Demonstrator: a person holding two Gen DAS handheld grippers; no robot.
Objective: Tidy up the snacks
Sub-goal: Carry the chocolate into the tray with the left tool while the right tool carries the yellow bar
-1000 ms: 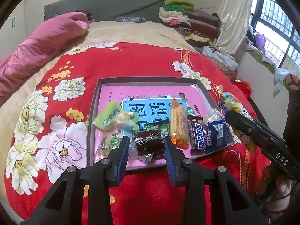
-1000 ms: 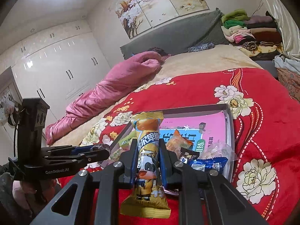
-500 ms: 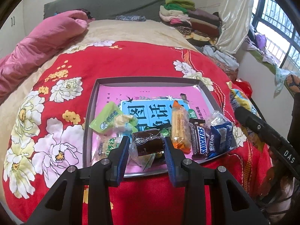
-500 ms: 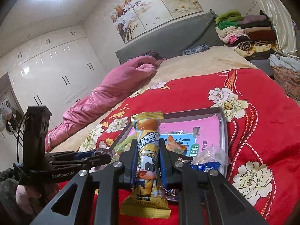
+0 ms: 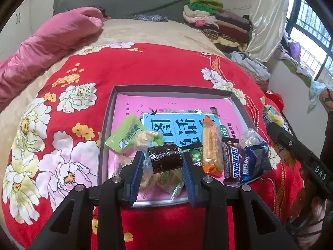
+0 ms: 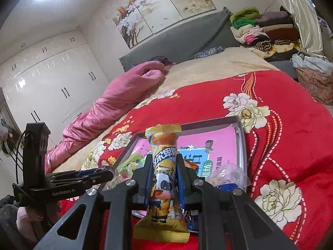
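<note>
A grey tray (image 5: 108, 112) with a pink printed bottom lies on the red flowered bedspread. In it are a green packet (image 5: 127, 135), an orange wafer packet (image 5: 211, 145), a Snickers bar (image 5: 233, 162) and a blue packet (image 5: 255, 160). My left gripper (image 5: 163, 160) is shut on a brown wrapped cake (image 5: 165, 160), held over the tray's near part. My right gripper (image 6: 164, 166) is shut on a yellow snack packet with a cartoon cow (image 6: 163, 177), held upright in front of the tray (image 6: 241, 137). The left gripper (image 6: 100, 174) shows at the left of the right wrist view.
A pink quilt (image 5: 52, 37) lies along the bed's left side. Folded clothes (image 5: 218, 25) are stacked at the back right by a window. White wardrobes (image 6: 47, 87) fill the left wall. The right gripper (image 5: 297, 152) reaches in from the right, beside the tray.
The left gripper has shifted slightly toward the tray's near edge, with the brown cake still in it. The right gripper keeps its packet and has barely moved.
</note>
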